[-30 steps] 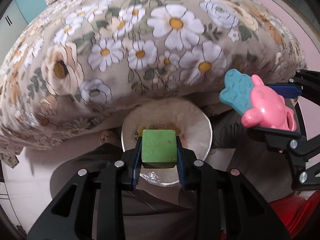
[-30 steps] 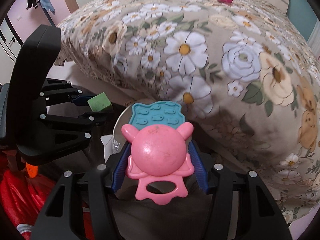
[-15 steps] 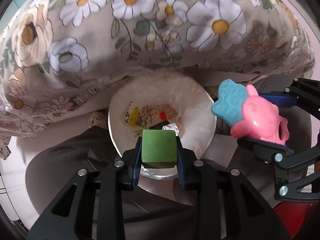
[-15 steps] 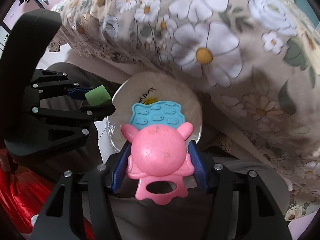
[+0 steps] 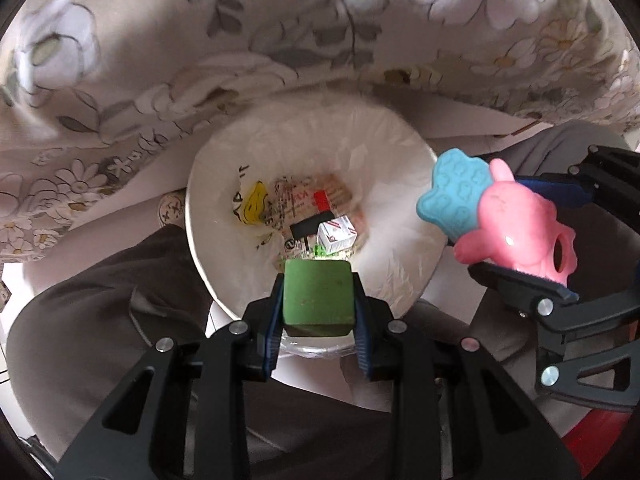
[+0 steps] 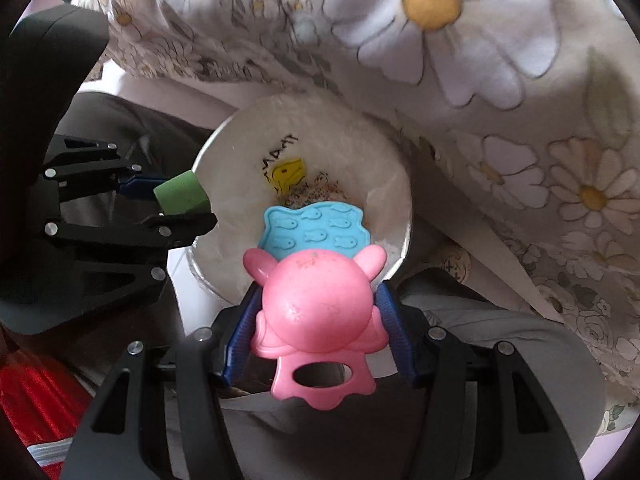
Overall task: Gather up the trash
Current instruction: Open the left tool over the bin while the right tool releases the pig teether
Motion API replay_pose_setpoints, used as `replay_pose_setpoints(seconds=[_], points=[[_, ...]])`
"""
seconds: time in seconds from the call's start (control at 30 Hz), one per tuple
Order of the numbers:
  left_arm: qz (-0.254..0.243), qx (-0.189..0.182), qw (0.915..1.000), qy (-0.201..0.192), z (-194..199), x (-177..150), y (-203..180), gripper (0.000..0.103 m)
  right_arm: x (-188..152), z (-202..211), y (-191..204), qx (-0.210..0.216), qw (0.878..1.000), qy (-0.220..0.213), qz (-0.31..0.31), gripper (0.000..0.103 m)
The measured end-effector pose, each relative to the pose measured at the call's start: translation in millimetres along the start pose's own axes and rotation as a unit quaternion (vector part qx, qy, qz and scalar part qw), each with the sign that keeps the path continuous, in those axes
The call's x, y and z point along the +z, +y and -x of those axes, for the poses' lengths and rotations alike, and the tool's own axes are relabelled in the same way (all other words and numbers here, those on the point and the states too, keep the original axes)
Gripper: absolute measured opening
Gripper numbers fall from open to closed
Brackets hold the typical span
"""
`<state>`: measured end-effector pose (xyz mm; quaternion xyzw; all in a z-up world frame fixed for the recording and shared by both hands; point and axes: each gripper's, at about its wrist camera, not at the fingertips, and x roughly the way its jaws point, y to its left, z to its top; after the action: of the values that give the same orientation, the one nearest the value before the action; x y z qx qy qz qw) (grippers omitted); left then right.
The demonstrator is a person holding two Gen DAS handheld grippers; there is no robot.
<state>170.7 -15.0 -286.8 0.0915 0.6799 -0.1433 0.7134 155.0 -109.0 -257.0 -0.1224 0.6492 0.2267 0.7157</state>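
Note:
My left gripper [image 5: 318, 300] is shut on a green cube [image 5: 319, 298] and hangs over the near rim of a round white bin [image 5: 208, 248] lined with a clear bag. Printed wrappers and a small white box [image 5: 337, 235] lie at the bin's bottom. My right gripper [image 6: 320, 312] is shut on a pink and blue teether toy [image 6: 316, 304], held over the bin's near edge [image 6: 224, 140]. In the left wrist view the toy [image 5: 504, 224] and right gripper [image 5: 532, 236] hang at the bin's right. The right wrist view shows the cube [image 6: 180, 196] in the left gripper [image 6: 176, 200] at the bin's left rim.
A bed with a floral cover [image 5: 280, 40] overhangs the far side of the bin. A person's legs in dark trousers [image 5: 100, 300] flank the bin on both sides. Something red [image 6: 36, 412] lies low at the left of the right wrist view.
Both grippers have sunk toward the bin, which now looks larger with its contents plain to see. The bed has slid up the frames. Both grips are unchanged.

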Motion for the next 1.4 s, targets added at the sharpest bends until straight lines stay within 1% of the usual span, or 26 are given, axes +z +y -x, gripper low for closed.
replay_pose_setpoints(seconds=[0.37, 0.53, 0.63, 0.77, 0.87, 0.97, 1.1, 1.33, 1.4], points=[[0.010, -0.004, 0.9989, 0.046, -43, 10, 4, 0.031, 12, -40, -6, -0.031, 0.998, 0.043, 0.018, 0.060], [0.031, -0.022, 0.9970, 0.067, -63, 17, 10, 0.031, 20, -60, -9, -0.036, 0.997, 0.064, 0.016, 0.060], [0.042, -0.035, 0.9951, 0.083, -75, 19, 12, 0.031, 25, -70, -9, -0.034, 0.997, 0.073, 0.015, 0.060], [0.053, -0.041, 0.9929, 0.099, -89, 20, 14, 0.031, 29, -79, -9, -0.036, 0.996, 0.083, 0.018, 0.060], [0.064, -0.054, 0.9899, 0.115, -101, 21, 18, 0.031, 31, -90, -9, -0.032, 0.995, 0.098, 0.017, 0.060], [0.075, -0.059, 0.9873, 0.127, -109, 22, 20, 0.031, 34, -99, -8, -0.034, 0.993, 0.110, 0.017, 0.060], [0.099, -0.068, 0.9822, 0.144, -121, 24, 26, 0.031, 38, -110, -10, -0.040, 0.992, 0.119, 0.014, 0.060], [0.105, -0.066, 0.9786, 0.164, -130, 21, 25, 0.032, 38, -125, -12, -0.043, 0.989, 0.140, 0.012, 0.060], [0.109, -0.062, 0.9773, 0.171, -132, 21, 26, 0.037, 38, -128, -11, -0.052, 0.988, 0.143, 0.016, 0.060]])
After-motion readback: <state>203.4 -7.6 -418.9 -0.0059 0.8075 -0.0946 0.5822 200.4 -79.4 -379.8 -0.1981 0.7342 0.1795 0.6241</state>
